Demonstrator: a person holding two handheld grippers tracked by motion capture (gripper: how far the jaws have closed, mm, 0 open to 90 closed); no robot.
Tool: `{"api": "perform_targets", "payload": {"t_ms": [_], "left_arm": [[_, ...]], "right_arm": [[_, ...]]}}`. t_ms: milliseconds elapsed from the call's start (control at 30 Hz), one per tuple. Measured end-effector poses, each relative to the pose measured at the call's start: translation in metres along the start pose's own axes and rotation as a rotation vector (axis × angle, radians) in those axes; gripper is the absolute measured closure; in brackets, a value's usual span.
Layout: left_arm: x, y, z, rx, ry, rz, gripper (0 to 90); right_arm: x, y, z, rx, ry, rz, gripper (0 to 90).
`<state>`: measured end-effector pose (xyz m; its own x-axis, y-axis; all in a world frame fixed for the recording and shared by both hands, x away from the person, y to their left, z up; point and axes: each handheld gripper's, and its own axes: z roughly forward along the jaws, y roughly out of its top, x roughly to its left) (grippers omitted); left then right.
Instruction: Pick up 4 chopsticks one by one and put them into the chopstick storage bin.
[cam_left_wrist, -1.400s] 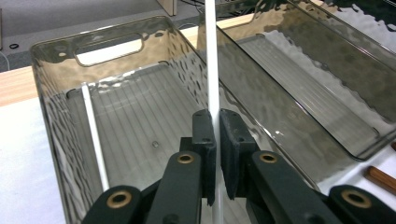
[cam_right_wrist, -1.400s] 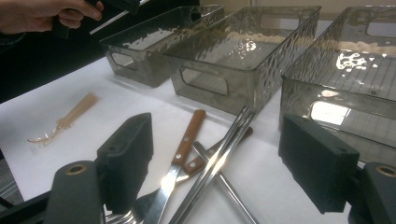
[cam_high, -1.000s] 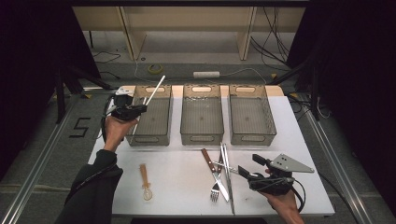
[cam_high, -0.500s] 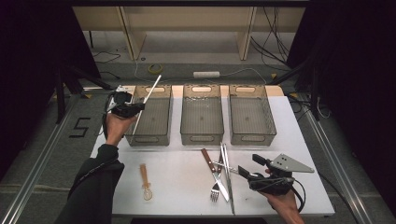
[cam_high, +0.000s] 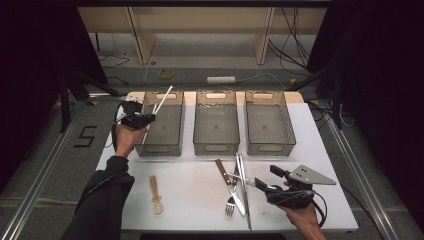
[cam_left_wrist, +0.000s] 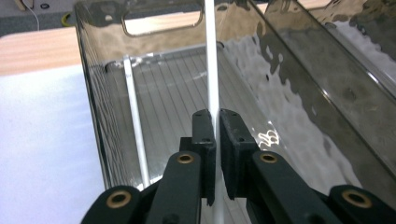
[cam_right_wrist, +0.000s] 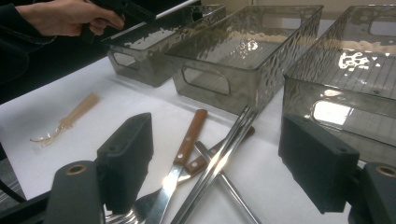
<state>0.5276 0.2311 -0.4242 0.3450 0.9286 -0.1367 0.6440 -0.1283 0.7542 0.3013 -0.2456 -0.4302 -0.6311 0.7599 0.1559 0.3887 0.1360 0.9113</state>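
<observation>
My left gripper (cam_high: 144, 120) is shut on a thin white stick (cam_high: 163, 99) that slants up over the left clear bin (cam_high: 165, 148). In the left gripper view the stick (cam_left_wrist: 211, 65) runs straight up between the closed jaws (cam_left_wrist: 217, 126). A second white stick (cam_left_wrist: 133, 121) lies inside the bin along its left wall. My right gripper (cam_high: 261, 183) stands open at the front right, just right of a cutlery pile. In the right gripper view the open gripper (cam_right_wrist: 215, 172) frames a wooden-handled knife (cam_right_wrist: 187, 142), a fork (cam_high: 230, 205) and long metal chopsticks (cam_right_wrist: 224, 154).
Three clear bins sit in a row at the back; the middle bin (cam_high: 216, 148) and right bin (cam_high: 270, 148) hold nothing I can see. An amber plastic spoon (cam_high: 155, 195) lies at the front left of the white table (cam_high: 195, 200). Beyond the table is open floor with cables.
The left gripper and its white stick have shifted slightly left and lower over the left bin. The right gripper has stayed still.
</observation>
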Motion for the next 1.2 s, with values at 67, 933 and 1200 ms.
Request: {"api": "perform_targets", "payload": {"t_ms": [67,933,1200], "left_arm": [[0.0,-0.002,0.001,0.014,0.003,0.002,84.4],[-0.04,-0.016,-0.05,-0.108,-0.083,0.013,35.9],[-0.059,-0.029,-0.066,-0.144,-0.137,0.033,31.9]], "right_arm": [[0.0,0.0,0.0,-0.003,0.0,-0.001,27.3],[0.007,-0.001,0.007,0.058,-0.013,0.009,35.3],[0.012,-0.006,0.016,0.145,-0.049,0.041,38.6]]}}
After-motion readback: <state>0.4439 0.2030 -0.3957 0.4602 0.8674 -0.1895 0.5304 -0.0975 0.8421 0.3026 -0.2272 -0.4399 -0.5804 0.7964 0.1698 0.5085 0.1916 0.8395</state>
